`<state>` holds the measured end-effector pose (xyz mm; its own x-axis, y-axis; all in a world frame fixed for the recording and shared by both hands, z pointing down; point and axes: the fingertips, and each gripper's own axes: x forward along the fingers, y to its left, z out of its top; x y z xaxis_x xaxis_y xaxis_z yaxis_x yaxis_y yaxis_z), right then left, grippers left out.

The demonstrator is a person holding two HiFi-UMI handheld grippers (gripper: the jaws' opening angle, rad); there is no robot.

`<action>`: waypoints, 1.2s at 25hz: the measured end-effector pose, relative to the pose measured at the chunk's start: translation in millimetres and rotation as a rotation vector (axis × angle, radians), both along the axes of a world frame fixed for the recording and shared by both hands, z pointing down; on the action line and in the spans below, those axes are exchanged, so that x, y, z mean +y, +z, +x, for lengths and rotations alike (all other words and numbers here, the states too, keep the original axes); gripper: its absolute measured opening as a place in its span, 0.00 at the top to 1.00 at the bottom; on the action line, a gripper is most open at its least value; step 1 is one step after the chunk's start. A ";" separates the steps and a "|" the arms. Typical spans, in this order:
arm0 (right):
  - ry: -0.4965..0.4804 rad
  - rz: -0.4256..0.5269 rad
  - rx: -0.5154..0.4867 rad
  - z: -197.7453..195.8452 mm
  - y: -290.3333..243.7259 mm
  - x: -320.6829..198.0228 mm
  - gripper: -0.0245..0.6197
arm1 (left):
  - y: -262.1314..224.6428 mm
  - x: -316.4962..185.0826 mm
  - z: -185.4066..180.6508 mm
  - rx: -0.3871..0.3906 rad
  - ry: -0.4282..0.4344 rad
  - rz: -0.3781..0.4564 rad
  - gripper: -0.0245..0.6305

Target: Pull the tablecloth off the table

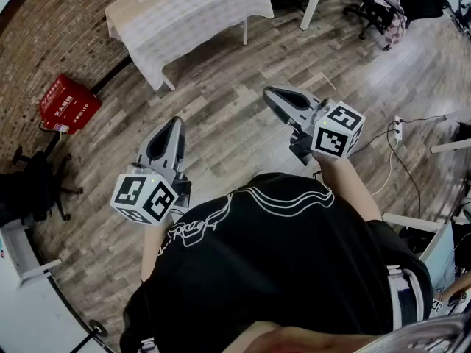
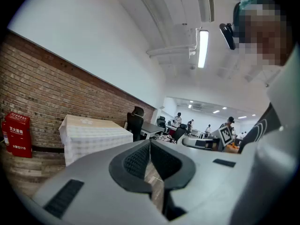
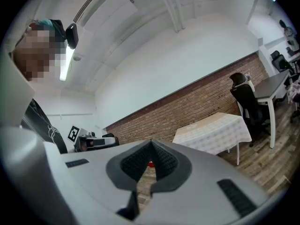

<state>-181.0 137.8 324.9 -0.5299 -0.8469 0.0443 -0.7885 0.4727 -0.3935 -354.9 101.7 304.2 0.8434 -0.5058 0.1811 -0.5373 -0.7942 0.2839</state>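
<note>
Left hand-held gripper [image 1: 175, 123], right hand-held gripper [image 1: 271, 94]: jaws closed, empty. Tablecloth [image 1: 195, 9] well ahead, untouched; approach step. Next: close in, open at hem.

A red fire-extinguisher box [image 1: 68, 105] is set against the brick wall [image 1: 51, 28], ahead and to the left of the left gripper [image 1: 176, 121]. A black office chair [image 1: 33, 186] is placed further left, about level with that gripper. A white power strip [image 1: 397, 129] with its cable is laid on the plank floor [image 1: 221, 101], to the right of the right gripper [image 1: 267, 92]. A heap of clothing [image 1: 379, 2] is seen well ahead and to its right. In the left gripper view, a lit ceiling tube [image 2: 203, 48] is shown above the jaws, and distant people [image 2: 178, 120] are made out beyond them.
</note>
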 end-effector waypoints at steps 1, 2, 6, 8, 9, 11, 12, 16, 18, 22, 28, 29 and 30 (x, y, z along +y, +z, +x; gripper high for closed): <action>0.000 0.000 -0.001 0.6 0.7 0.5 0.97 | 1.5 1.2 1.1 0.001 0.004 -0.003 0.95; 0.000 0.000 -0.002 1.2 1.5 1.0 0.97 | 3.0 2.4 2.3 0.002 0.008 -0.005 0.95; -0.006 -0.007 0.001 5.6 5.7 1.5 0.97 | 7.1 3.5 11.5 -0.002 0.017 -0.010 0.95; -0.009 -0.009 -0.005 11.4 7.4 -1.5 0.97 | 8.2 0.6 18.8 0.000 0.021 -0.019 0.95; -0.010 -0.011 -0.007 14.8 8.4 -3.2 0.97 | 8.6 -1.3 22.5 0.005 0.023 -0.024 0.95; -0.013 -0.017 -0.012 22.0 10.8 -5.0 0.97 | 9.9 -4.2 29.9 0.009 0.022 -0.029 0.95; -0.014 -0.021 -0.015 25.8 12.5 -5.4 0.97 | 10.9 -5.1 33.8 0.005 0.020 -0.026 0.95; -0.028 -0.037 -0.015 41.5 19.1 -9.6 0.97 | 15.8 -11.2 53.3 -0.030 0.021 -0.005 0.95; -0.031 -0.035 -0.024 52.0 20.7 -13.0 0.97 | 16.8 -15.3 66.2 -0.032 0.024 -0.009 0.95; -0.027 -0.029 -0.041 81.4 22.7 -19.5 0.97 | 18.3 -22.8 98.4 -0.029 0.036 -0.013 0.95; -0.026 -0.013 -0.057 132.1 23.7 -23.5 0.97 | 25.9 -29.0 145.1 -0.055 0.030 -0.010 0.95; -0.028 -0.013 -0.058 138.1 25.5 -23.9 0.97 | 27.9 -29.4 150.6 -0.054 0.029 -0.013 0.95; -0.028 -0.015 -0.059 143.4 27.8 -24.8 0.97 | 29.8 -30.0 155.4 -0.050 0.028 -0.015 0.95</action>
